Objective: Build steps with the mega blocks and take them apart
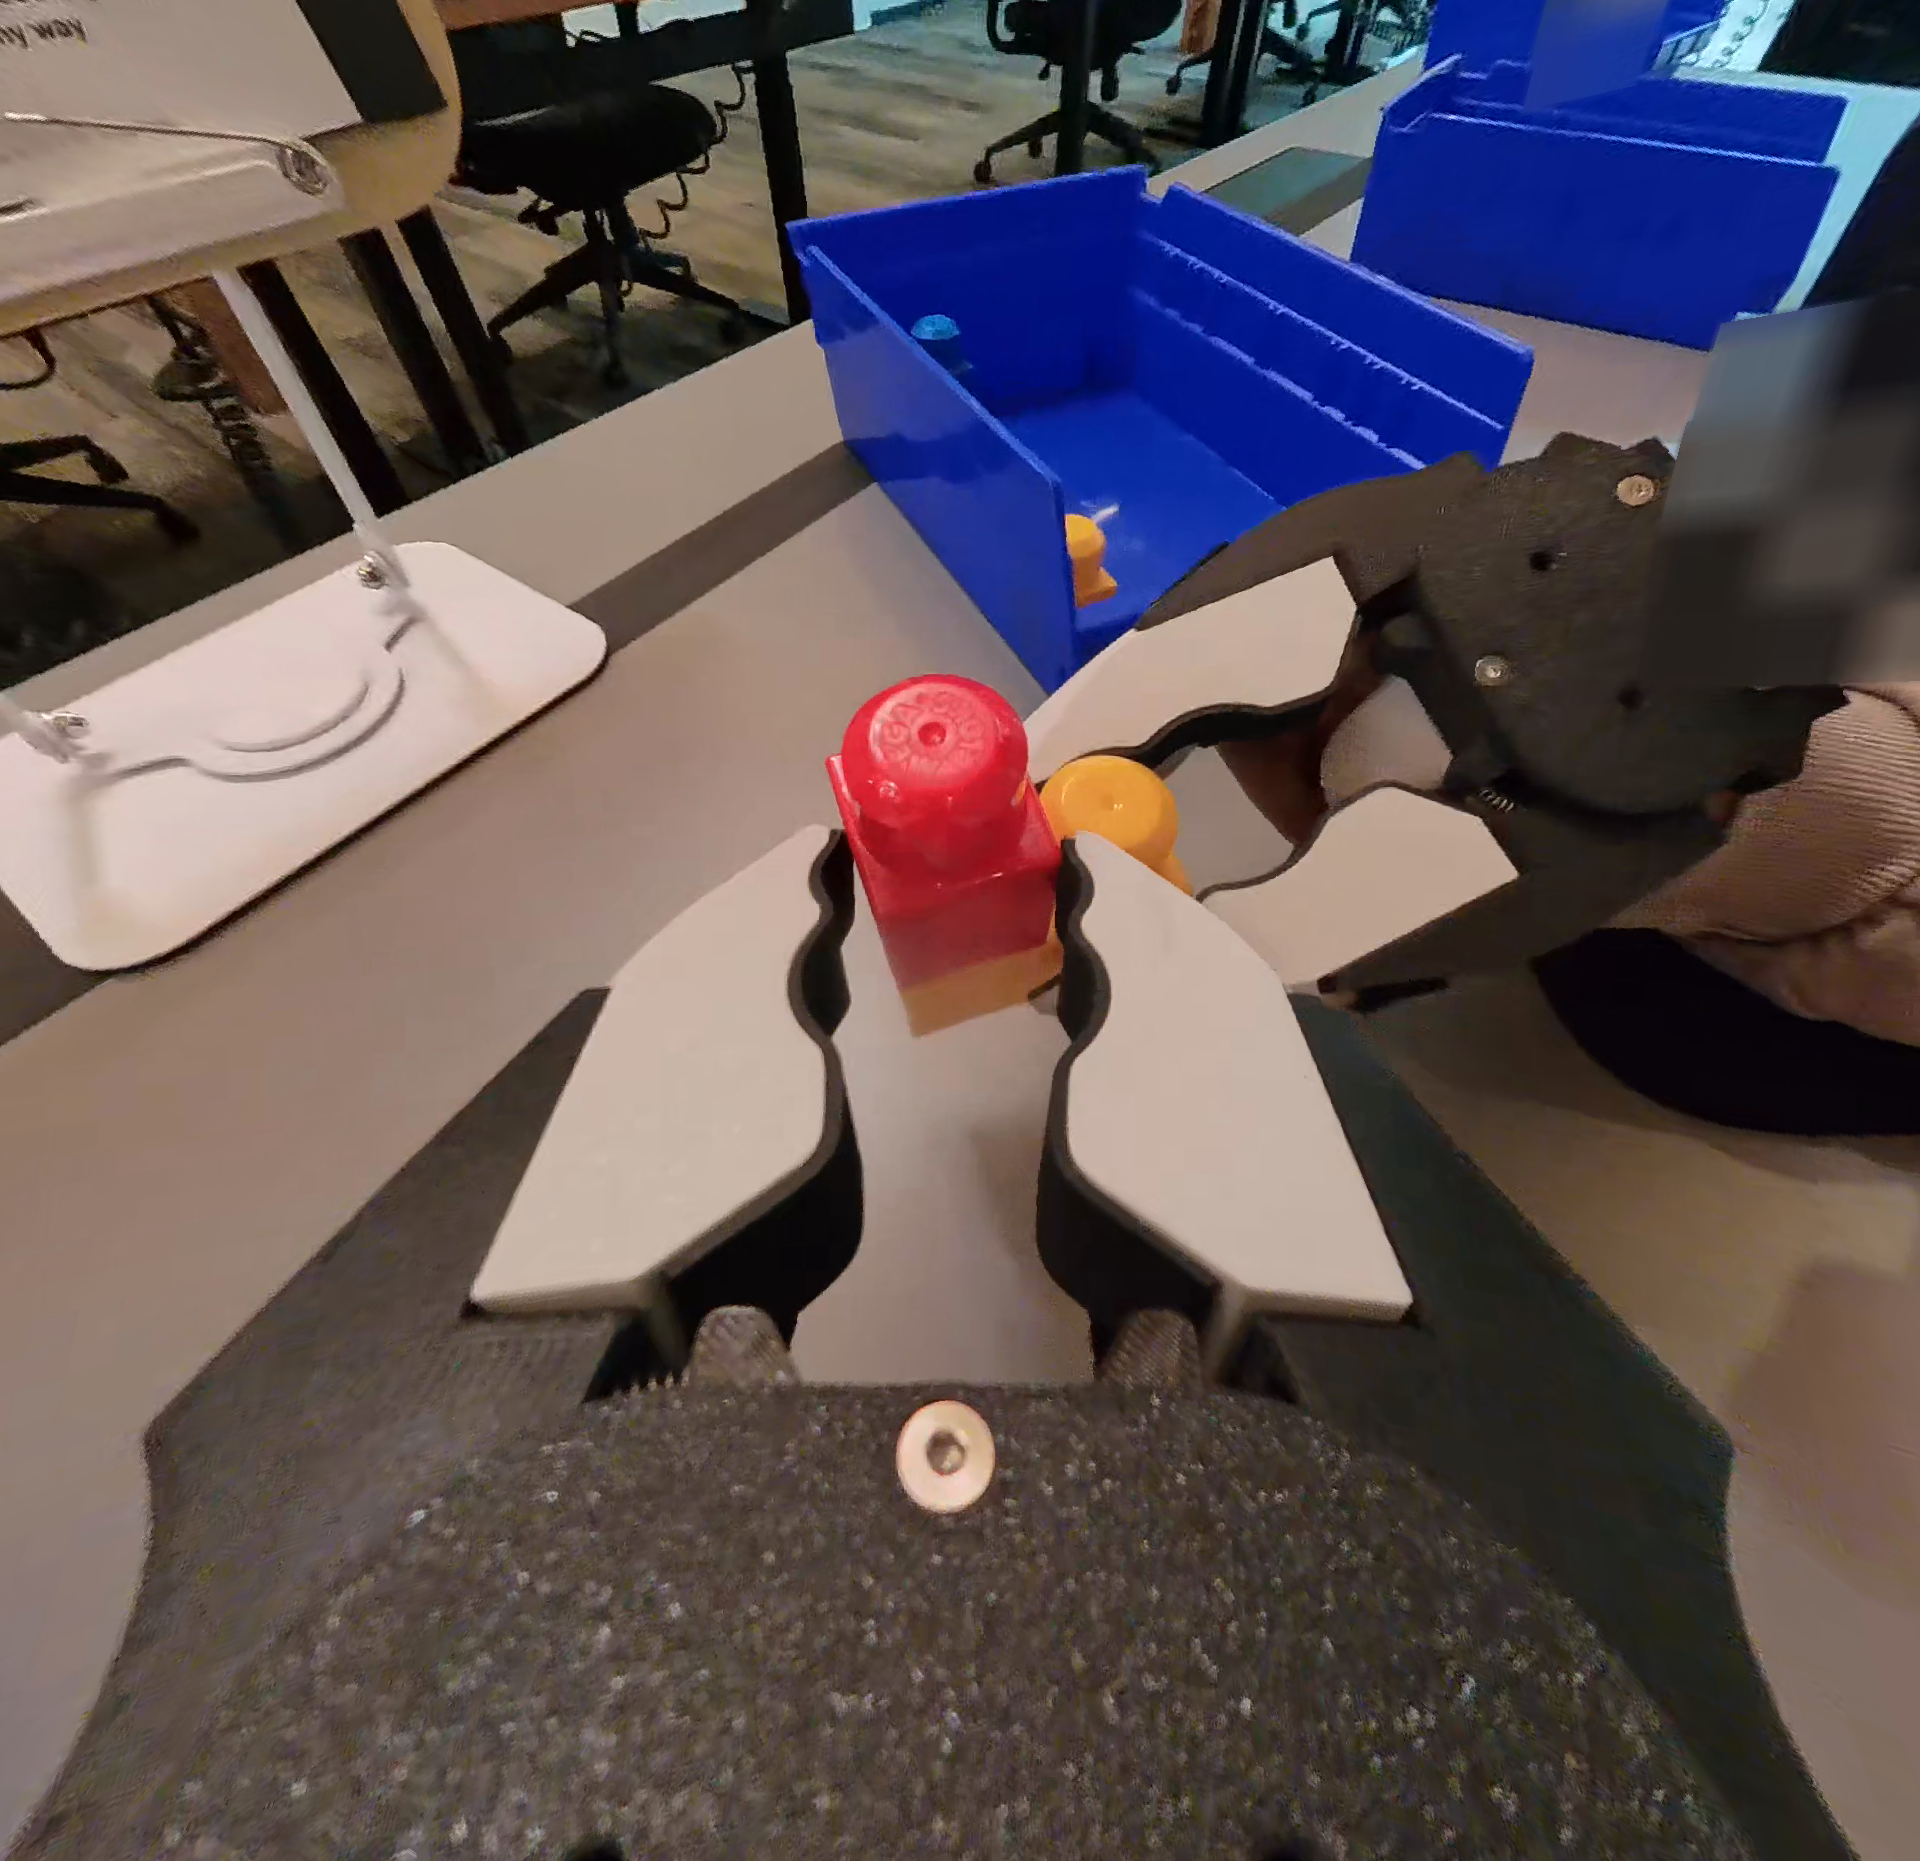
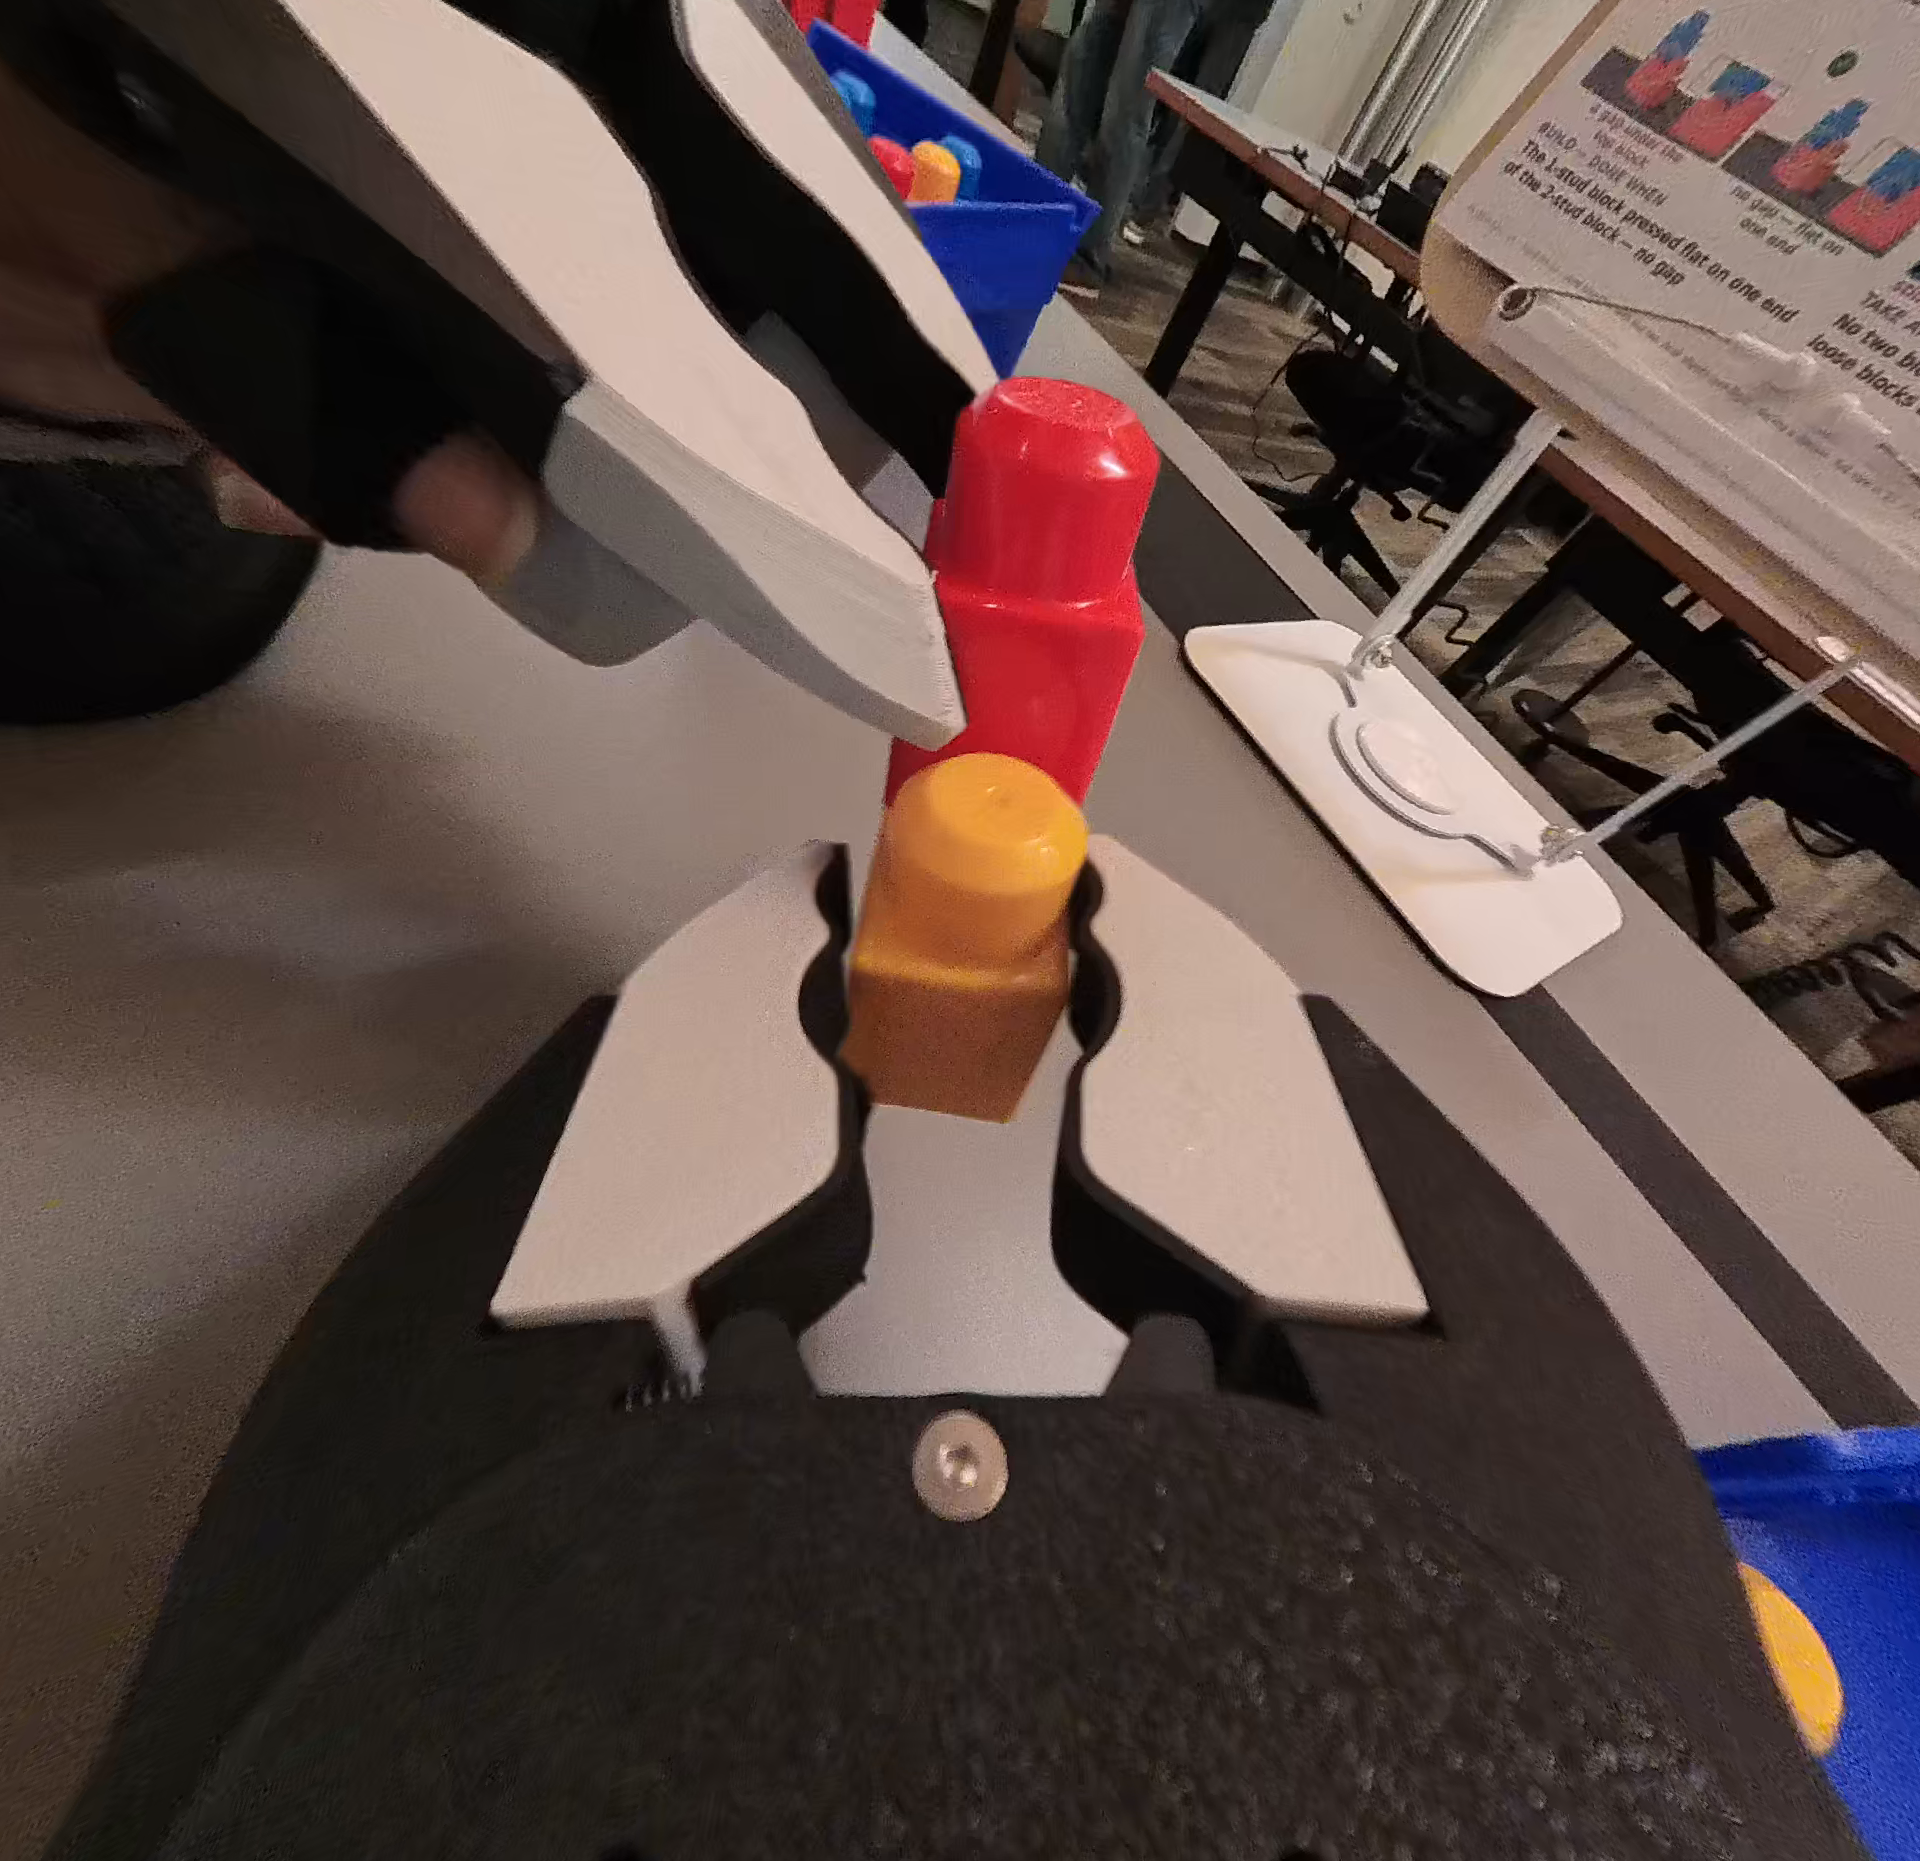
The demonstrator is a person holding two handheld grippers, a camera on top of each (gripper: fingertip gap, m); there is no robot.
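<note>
On the left of the left wrist view, a white stand base (image 1: 281, 731) sat on the grey counter (image 1: 364, 1063), near the counter's far edge, with bare surface between it and the blocks. At centre, the left tool (image 1: 951, 881) pinched the red block (image 1: 951, 835), which sat on one end of the orange block (image 1: 1107, 814). From the right, the right tool (image 1: 1122, 814) pinched the orange block's free end; in its own view its fingers (image 2: 727, 970) pressed that block's sides. Just beyond, a blue bin (image 1: 1164, 419) stood open toward the blocks, near the counter's far edge. A second blue bin (image 1: 1590, 211) stood farther right, well apart.
</note>
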